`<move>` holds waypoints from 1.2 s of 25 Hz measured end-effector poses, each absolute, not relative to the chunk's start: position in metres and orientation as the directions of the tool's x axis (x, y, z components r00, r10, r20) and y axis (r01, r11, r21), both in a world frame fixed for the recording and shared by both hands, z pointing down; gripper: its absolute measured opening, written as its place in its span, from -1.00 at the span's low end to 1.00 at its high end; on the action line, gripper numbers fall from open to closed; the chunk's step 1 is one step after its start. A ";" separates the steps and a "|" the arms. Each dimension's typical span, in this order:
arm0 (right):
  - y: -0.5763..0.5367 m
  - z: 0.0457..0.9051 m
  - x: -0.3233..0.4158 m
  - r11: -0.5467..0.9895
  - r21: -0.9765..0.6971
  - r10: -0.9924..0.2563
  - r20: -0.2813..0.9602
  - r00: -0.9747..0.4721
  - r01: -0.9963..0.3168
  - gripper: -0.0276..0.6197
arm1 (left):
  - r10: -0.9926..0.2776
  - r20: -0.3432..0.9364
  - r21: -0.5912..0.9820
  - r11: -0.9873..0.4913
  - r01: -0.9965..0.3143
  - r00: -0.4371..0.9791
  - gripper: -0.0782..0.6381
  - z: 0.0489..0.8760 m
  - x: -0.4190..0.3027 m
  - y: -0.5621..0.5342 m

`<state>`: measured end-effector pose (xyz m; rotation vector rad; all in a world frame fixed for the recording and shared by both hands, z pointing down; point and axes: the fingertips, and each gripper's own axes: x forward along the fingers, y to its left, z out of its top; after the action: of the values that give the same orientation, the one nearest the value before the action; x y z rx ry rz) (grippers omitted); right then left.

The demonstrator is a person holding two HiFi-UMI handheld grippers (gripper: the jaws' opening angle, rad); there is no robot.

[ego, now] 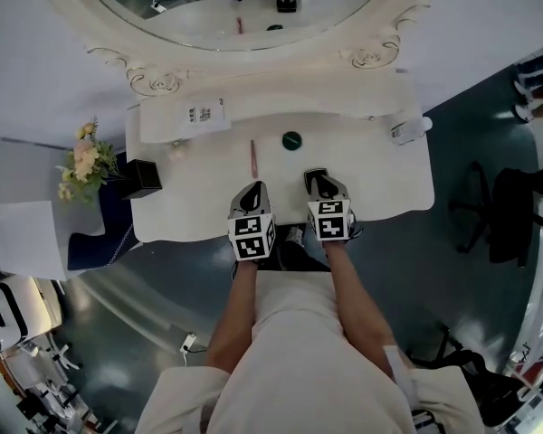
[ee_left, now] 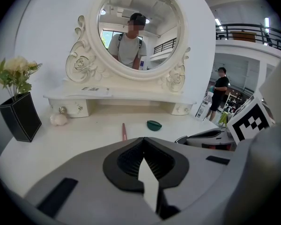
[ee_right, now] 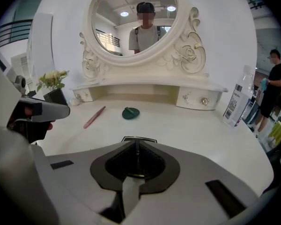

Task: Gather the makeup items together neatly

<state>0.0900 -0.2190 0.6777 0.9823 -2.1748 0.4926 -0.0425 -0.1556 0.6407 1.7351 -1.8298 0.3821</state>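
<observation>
Left gripper (ego: 256,188) clenched empty, right gripper (ego: 316,177) pinching what looks like a thin dark case (ee_right: 139,139), I reckon gathering has barely begun: next, set it by the pink pencil (ego: 252,158).

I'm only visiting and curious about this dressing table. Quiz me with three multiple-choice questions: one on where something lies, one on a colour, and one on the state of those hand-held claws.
1. Where does the green disc lie relative to the pink pencil?
A) to its right
B) to its left
C) on top of it

2. What colour is the vase holding the flowers?
A) white
B) red
C) black

3. How do the left gripper and right gripper stand?
A) both wide open
B) both shut, empty
C) left shut on the pencil

Answers:
1 A: the head view shows the disc right of the pencil, apart from it.
2 C: the vase is plainly black.
3 B: each gripper view shows jaws together with nothing between.
</observation>
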 end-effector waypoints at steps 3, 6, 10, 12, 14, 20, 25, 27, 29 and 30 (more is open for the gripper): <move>-0.225 0.681 0.088 0.638 -0.046 -0.508 0.725 -0.465 -0.769 -0.74 | -0.812 0.583 0.180 0.122 -0.976 0.006 -0.74 0.639 -0.049 -0.156; -0.232 0.683 0.087 0.642 -0.033 -0.512 0.725 -0.461 -0.766 -0.74 | -0.814 0.581 0.183 0.145 -0.972 -0.012 -0.74 0.637 -0.060 -0.156; -0.241 0.682 0.081 0.641 -0.034 -0.516 0.721 -0.463 -0.767 -0.74 | -0.815 0.578 0.180 0.163 -0.970 -0.030 -0.74 0.635 -0.068 -0.159; -0.245 0.683 0.080 0.638 -0.029 -0.521 0.719 -0.459 -0.769 -0.74 | -0.816 0.577 0.179 0.165 -0.970 -0.032 -0.74 0.635 -0.070 -0.161; -0.250 0.677 0.079 0.628 -0.033 -0.538 0.704 -0.464 -0.777 -0.74 | -0.817 0.576 0.180 0.171 -0.969 -0.037 -0.74 0.635 -0.072 -0.161; -0.276 0.638 0.027 0.803 -0.071 -0.421 0.636 -0.647 -0.592 -0.73 | -0.817 0.575 0.196 0.198 -0.960 -0.051 -0.74 0.635 -0.079 -0.157; -0.284 0.655 -0.004 0.938 -0.004 -0.244 0.701 -0.670 -0.346 -0.55 | -0.821 0.567 0.183 0.213 -0.960 -0.074 -0.74 0.632 -0.087 -0.149; -0.287 0.659 -0.009 0.956 0.002 -0.203 0.723 -0.660 -0.292 -0.52 | -0.818 0.570 0.188 0.225 -0.956 -0.081 -0.74 0.633 -0.089 -0.146; -0.289 0.666 -0.014 0.970 -0.001 -0.161 0.748 -0.644 -0.244 -0.52 | -0.814 0.574 0.197 0.239 -0.951 -0.085 -0.74 0.636 -0.093 -0.144; -0.290 0.671 -0.017 0.976 -0.006 -0.138 0.761 -0.634 -0.220 -0.52 | -0.812 0.576 0.200 0.243 -0.949 -0.087 -0.74 0.637 -0.094 -0.144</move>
<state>-0.0166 -0.2897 0.6708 0.2486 -2.2659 0.1237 -0.0941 -0.1439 0.6371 1.6036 -1.9318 0.3003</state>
